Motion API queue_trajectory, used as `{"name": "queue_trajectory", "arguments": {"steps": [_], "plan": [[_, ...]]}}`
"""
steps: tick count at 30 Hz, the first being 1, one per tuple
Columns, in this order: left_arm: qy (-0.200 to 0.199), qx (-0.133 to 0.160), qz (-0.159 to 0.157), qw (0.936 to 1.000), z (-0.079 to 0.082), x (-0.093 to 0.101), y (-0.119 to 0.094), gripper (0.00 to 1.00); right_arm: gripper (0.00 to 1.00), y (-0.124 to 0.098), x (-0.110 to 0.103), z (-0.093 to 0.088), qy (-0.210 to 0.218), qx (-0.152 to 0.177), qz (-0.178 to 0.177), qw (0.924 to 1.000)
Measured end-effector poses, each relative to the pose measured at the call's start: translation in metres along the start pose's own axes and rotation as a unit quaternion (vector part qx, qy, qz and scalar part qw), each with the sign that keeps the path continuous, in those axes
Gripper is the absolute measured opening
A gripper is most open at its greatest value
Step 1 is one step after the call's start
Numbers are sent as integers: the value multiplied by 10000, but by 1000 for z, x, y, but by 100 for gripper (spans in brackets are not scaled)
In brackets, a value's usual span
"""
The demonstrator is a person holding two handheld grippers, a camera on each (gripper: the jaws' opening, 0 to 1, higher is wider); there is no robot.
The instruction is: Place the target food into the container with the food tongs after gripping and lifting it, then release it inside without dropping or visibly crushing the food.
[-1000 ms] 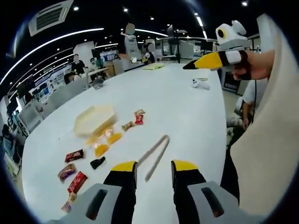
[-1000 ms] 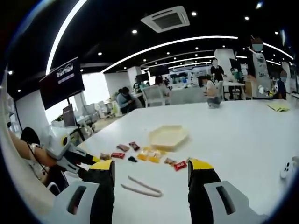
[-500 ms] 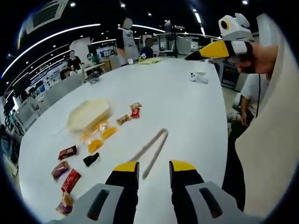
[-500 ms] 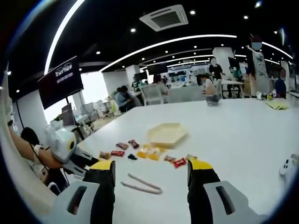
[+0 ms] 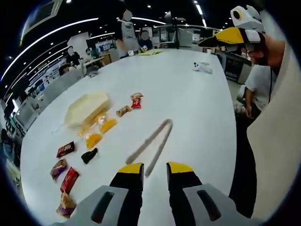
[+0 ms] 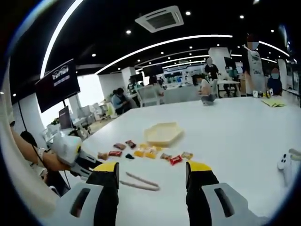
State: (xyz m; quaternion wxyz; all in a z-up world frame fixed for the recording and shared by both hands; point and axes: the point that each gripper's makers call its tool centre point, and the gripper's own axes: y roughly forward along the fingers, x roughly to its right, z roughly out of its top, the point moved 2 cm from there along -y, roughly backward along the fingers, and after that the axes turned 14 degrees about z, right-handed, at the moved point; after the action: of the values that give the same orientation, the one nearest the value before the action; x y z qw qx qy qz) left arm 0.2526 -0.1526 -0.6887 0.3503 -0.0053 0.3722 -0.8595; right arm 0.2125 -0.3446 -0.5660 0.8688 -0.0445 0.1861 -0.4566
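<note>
Two hand-held grippers are hovering over a white worktop [image 5: 193,108], and neither is touching anything. The left tongs [image 5: 154,167] are standing partly open with a modest gap between the yellow tips, holding nothing. The food tongs [image 5: 150,146] are lying flat on the worktop just ahead of those tips, their two arms spreading toward the camera and joining at the far end. The right tongs [image 6: 152,165] are gaping wider, also empty, with the same food tongs [image 6: 138,182] lying between the tips in the right gripper view. Wrapped snacks [image 5: 94,140] are lying scattered in a loose line to the side of the food tongs, apart from them: orange packets nearest the container [image 5: 87,107], a small black piece [image 5: 88,155] beside them, and red and brown packets [image 5: 69,179] trailing toward the worktop's near edge. The pale, shallow container is sitting just beyond the orange packets, and in the right gripper view it [image 6: 163,133] is lying behind the row of snacks [image 6: 146,153]. People are sitting and standing in the room beyond the worktop.
</note>
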Motion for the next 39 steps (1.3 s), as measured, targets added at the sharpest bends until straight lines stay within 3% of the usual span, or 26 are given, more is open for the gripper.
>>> {"name": "queue_trajectory", "arguments": {"steps": [17,28,39], "plan": [[235,-169,215,9994,-10,-3,6,13,58,0,-1,1,-91,-26,-8,10000],[328,-310,92,9989,-18,4,18,10,64,-1,-5,5,-284,31,45,9996],[545,-445,196,9973,-22,-4,22,7,65,1,-3,5,-301,-12,69,9995]]}}
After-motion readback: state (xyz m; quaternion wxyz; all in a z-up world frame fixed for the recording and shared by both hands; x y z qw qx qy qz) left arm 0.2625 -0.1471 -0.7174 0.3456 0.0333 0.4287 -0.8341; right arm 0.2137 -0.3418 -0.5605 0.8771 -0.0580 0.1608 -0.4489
